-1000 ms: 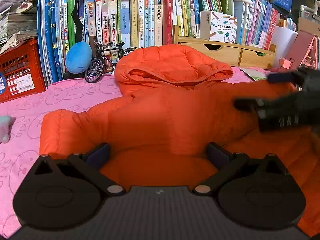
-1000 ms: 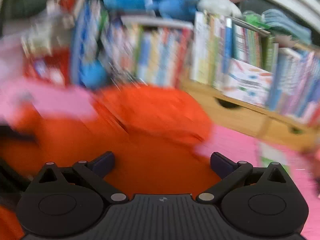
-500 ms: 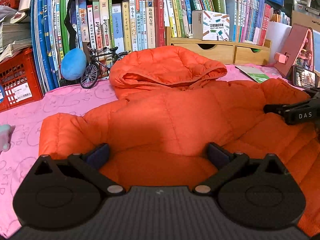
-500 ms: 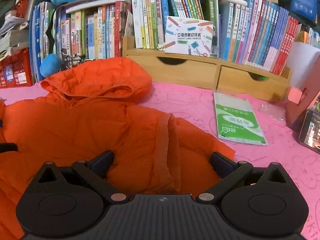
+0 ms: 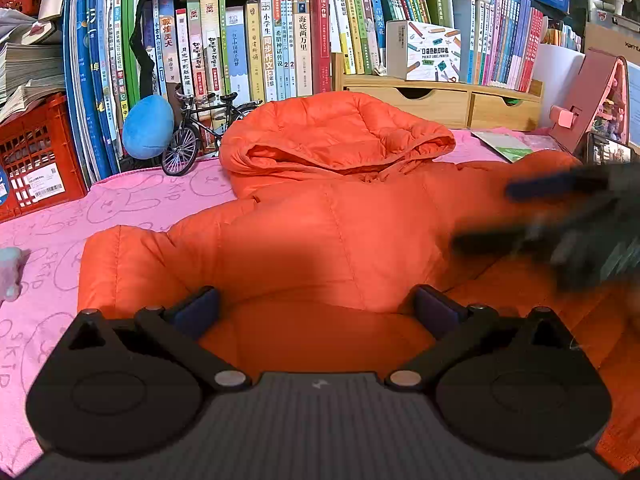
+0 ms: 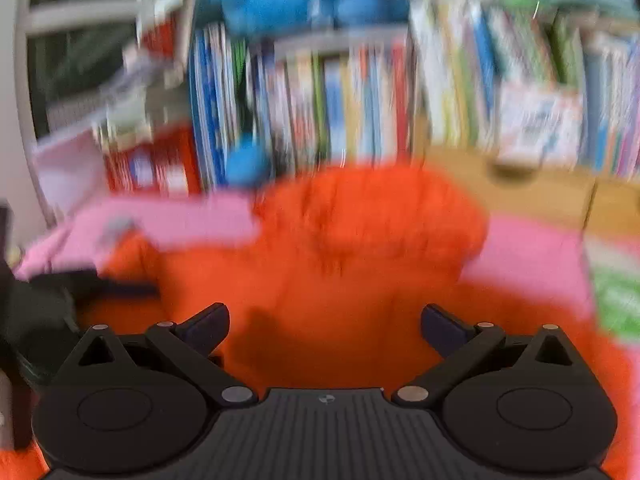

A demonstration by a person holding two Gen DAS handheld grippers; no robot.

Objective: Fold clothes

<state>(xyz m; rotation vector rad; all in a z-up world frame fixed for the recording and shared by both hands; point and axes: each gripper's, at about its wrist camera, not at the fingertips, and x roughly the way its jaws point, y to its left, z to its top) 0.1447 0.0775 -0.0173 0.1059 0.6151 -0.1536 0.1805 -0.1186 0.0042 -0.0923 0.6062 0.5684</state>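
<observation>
we see the orange jacket (image 5: 320,232) lying flat on the pink mat (image 5: 132,204), hood (image 5: 336,136) toward the bookshelf (image 5: 240,48), body running toward us, sleeves out to either side. far left, its left sleeve (image 5: 120,264) sticks out sideways on the mat, just beside our left gripper (image 5: 316,304). that gripper has its jaws spread wide, nothing between them, low over the jacket's lower body. moving right, our right gripper (image 5: 560,216) shows as a dark blur over the jacket's right side; in its own view (image 6: 324,324) its jaws are also spread and empty, orange fabric right below. we can't tell if either touches the cloth. long axis is hood-to-hem, straight ahead of both tools, so we judge each sleeve goes to the nearer hand: left sleeve to the left, right side to the right. no fold looks made yet.
</observation>
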